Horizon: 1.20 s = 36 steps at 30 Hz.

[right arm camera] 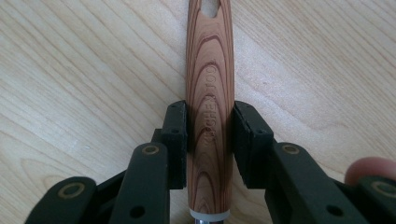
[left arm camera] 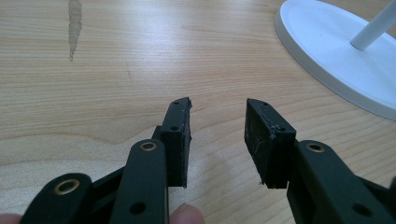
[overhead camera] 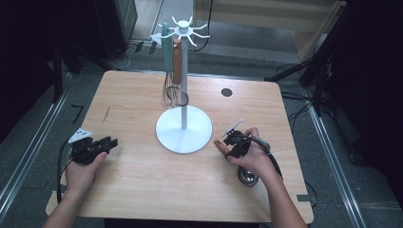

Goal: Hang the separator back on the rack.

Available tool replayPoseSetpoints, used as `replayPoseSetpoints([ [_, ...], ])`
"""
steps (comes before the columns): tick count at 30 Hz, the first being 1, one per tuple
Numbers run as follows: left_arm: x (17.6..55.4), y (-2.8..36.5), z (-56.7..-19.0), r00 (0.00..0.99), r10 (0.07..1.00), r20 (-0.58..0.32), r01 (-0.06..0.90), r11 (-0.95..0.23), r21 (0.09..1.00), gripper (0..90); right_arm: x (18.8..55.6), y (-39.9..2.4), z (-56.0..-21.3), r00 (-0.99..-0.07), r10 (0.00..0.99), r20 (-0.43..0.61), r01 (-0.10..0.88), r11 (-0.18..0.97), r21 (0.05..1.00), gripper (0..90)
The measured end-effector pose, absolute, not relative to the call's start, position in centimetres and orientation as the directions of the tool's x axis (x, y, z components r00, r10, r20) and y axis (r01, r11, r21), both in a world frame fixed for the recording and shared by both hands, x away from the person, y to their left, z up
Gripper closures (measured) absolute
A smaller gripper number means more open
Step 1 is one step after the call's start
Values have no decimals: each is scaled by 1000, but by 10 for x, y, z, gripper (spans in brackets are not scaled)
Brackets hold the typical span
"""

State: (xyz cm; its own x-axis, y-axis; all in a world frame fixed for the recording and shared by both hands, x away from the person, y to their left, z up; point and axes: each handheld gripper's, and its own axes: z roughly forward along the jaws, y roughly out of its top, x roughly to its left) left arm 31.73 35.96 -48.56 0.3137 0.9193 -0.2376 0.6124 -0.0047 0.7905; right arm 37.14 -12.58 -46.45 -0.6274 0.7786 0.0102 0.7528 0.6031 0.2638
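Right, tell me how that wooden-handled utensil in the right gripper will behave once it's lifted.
The wooden-handled utensil with a metal bowl end looks rigid, so it probably won't flex. Its smooth, rounded handle may twist or slip between the right gripper pads. The metal bowl likely makes that end heavier, so it may droop.

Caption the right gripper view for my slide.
Right hand-held gripper clamps a wooden utensil handle lying on the table.
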Motion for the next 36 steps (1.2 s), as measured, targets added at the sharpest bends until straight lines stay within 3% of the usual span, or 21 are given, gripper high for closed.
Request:
replayPoseSetpoints([
  [5,317,360,-486,317,919,-236,610,-7,792,609,368,-129,-466,-624,781,15,748,592,300,698],
  [9,317,360,-485,315,922,-226,598,-8,801,543,367,-133,-464,-619,785,29,742,572,349,699],
  [13,316,357,-484,298,937,-182,597,-34,802,419,365,-138,-458,-613,789,42,726,541,425,699],
  [17,315,353,-483,273,954,-124,589,-64,806,206,365,-145,-453,-595,801,72,706,477,524,700],
  [19,315,353,-483,270,956,-118,586,-66,808,150,364,-149,-451,-598,798,77,683,457,570,699],
  [24,314,353,-483,276,954,-116,574,-67,816,97,361,-156,-444,-585,805,102,636,377,673,700],
  [36,313,355,-483,245,964,-106,565,-53,823,97,352,-164,-432,-584,802,126,522,252,815,700],
])
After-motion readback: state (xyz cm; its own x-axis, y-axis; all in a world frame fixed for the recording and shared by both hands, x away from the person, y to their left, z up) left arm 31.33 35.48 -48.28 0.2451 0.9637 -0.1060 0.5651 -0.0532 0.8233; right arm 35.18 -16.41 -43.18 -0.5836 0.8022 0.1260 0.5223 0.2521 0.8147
